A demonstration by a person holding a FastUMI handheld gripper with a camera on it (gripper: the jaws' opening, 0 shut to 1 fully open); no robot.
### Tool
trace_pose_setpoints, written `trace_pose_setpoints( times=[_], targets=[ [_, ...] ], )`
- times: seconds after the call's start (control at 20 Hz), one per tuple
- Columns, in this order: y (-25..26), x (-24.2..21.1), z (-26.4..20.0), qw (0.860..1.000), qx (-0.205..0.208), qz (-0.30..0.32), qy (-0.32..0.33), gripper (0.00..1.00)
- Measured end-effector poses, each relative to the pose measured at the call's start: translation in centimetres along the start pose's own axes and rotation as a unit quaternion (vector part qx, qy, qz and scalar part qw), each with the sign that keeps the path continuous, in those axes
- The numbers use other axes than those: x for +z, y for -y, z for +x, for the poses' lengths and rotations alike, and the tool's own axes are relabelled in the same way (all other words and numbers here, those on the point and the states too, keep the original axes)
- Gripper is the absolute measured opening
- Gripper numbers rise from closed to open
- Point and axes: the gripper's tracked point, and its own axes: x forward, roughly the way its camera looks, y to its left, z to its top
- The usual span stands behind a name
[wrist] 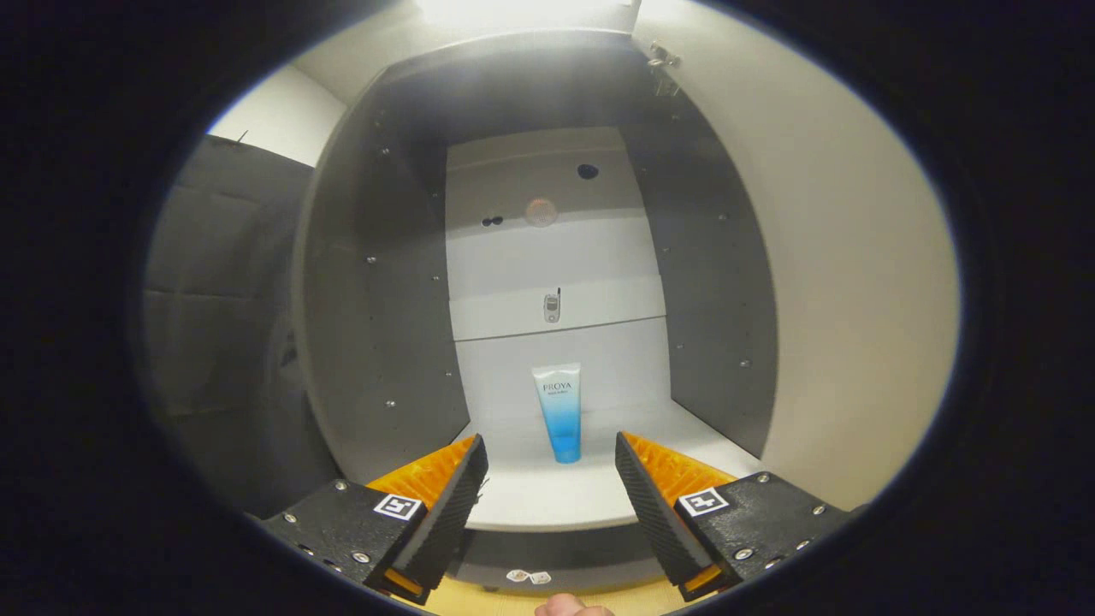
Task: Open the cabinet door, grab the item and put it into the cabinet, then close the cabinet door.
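Tube (559, 412) labelled "FROYA" stands in cabinet (376, 342), beyond spread fingers (466, 479)

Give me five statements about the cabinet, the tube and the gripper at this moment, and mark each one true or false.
1. The cabinet door stands open. True.
2. The tube lies flat on its side. False: it stands upright on its cap on the cabinet's bottom shelf.
3. The gripper is shut on the tube. False: its fingers are spread apart and empty, and the tube stands beyond them, in line with the gap.
4. A small handset-like object sits on the shelf above the tube. True.
5. The tube is outside the cabinet. False: it stands inside, on the bottom shelf, near the back wall.
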Motion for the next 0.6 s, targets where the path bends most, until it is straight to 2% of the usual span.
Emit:
trace_pose_setpoints(
  times=[0.25,0.35,0.6],
  targets=[
    [-1.4,-2.8,-9.8,0.996,0.075,-0.049,-0.011,0.93],
    [-2.2,-3.9,-14.0,0.992,0.114,-0.046,-0.014,0.93],
    [-3.3,-6.2,-24.5,0.968,0.240,-0.044,-0.056,0.93]
  ],
)
